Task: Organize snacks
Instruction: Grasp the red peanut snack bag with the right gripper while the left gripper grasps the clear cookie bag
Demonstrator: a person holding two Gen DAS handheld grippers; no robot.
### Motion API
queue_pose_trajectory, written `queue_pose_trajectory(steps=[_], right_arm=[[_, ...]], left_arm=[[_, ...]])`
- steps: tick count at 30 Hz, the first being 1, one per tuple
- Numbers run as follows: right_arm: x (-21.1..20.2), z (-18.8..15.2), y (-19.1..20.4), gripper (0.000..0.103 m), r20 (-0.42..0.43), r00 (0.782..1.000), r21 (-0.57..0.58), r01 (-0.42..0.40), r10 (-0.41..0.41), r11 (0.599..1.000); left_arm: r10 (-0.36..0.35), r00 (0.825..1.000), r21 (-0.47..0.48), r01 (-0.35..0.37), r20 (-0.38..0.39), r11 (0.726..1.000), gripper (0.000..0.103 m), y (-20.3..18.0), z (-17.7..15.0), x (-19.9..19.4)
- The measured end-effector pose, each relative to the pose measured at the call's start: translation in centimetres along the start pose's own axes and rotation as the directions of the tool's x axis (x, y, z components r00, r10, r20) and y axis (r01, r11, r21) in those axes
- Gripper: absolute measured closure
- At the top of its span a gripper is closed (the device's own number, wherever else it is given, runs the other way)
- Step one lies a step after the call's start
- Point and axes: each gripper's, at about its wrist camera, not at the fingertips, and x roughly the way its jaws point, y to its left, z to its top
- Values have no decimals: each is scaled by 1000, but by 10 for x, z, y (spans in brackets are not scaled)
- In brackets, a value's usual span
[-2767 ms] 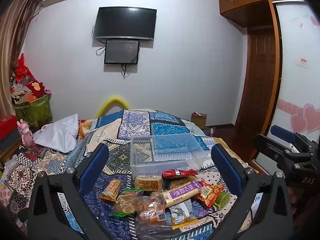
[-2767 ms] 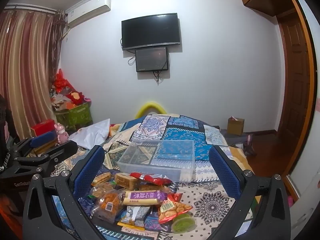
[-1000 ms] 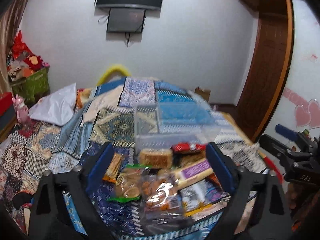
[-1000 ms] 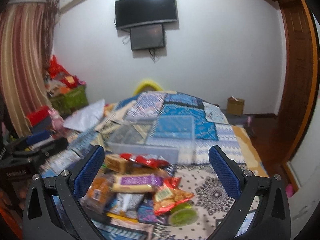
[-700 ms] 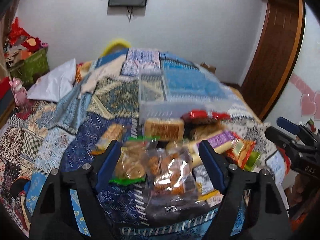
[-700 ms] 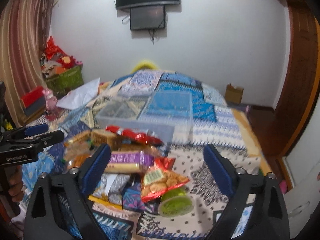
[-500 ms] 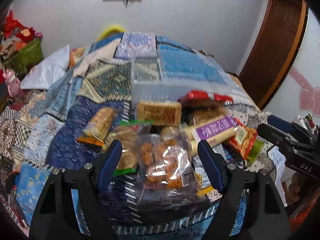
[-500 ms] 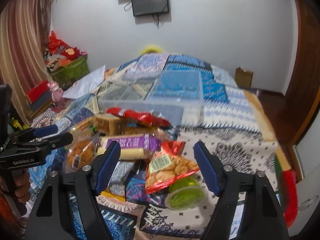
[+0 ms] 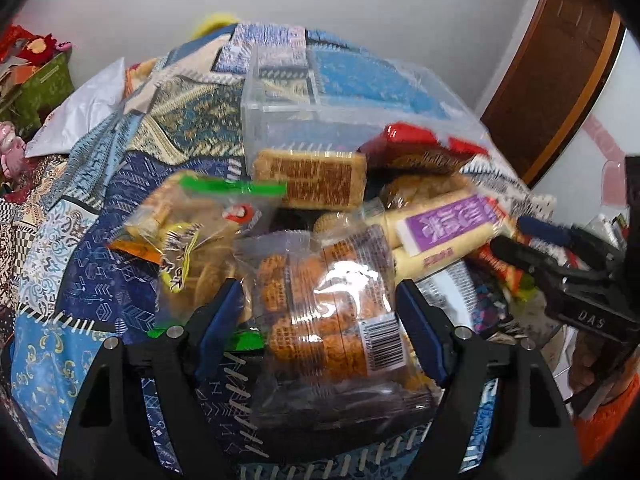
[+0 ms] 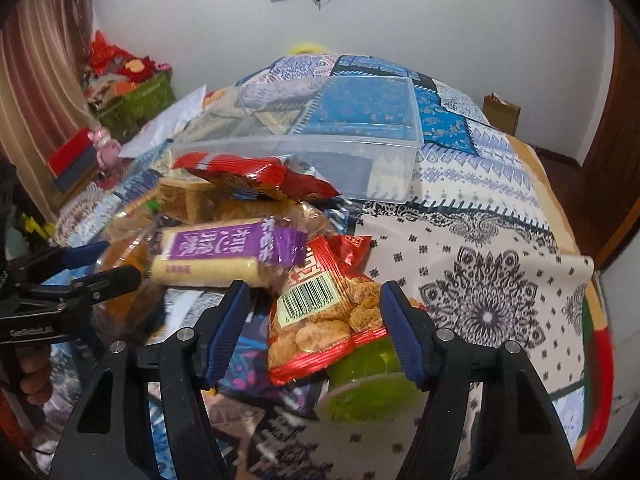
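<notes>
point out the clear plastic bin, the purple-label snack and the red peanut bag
clear plastic bin (image 10: 376, 148), right wrist view, front rim
purple-label snack (image 10: 216, 242), right wrist view, purple label
red peanut bag (image 10: 328, 312), right wrist view, clear window

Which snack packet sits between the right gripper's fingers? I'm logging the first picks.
The red bag of fried golden puffs, barcode label facing up, lies between the open right gripper fingers, resting on a green cup; the purple-labelled roll lies beyond the left finger.
</notes>
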Motion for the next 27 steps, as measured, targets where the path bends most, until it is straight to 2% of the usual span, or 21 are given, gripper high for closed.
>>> queue_pose_trajectory(steps=[5, 6, 8, 9, 14, 17, 20, 22, 27], right_arm=[[8, 3, 5, 31, -18, 999, -75, 41, -42, 996], [10, 3, 4, 27, -23, 999, -88, 42, -44, 995], [12, 3, 4, 24, -30, 998, -100, 45, -48, 994], [12, 3, 4, 24, -30, 998, -105, 48, -52, 993], [22, 4, 0, 20, -66, 995, -151, 60, -71, 987], [27, 4, -8, 27, -80, 994, -140, 69, -81, 988], [23, 6, -19, 33, -70, 997, -87, 32, -38, 996], [19, 6, -22, 40, -64, 998, -64, 7, -11, 998], [9, 6, -21, 48, -45, 999, -43, -14, 13, 999]], left_arm=[[-37, 999, -10, 36, -17, 999, 25, -4, -2, 13], [-41, 999, -18, 40, -19, 999, 25, -3, -3, 15], [-48, 999, -29, 47, -17, 998, 33, -1, -3, 16], [-60, 998, -31, 60, -17, 998, 41, -1, -3, 16], [-76, 997, -43, 75, -12, 996, 45, -2, -4, 14], [-72, 997, -29, 73, 4, 997, 45, -4, -4, 8], [-70, 997, -10, 70, 34, 997, 45, -9, -1, -1], [-77, 996, -1, 77, 54, 997, 45, -11, 1, -8], [-82, 992, 12, 81, 101, 997, 45, -17, 12, -23]])
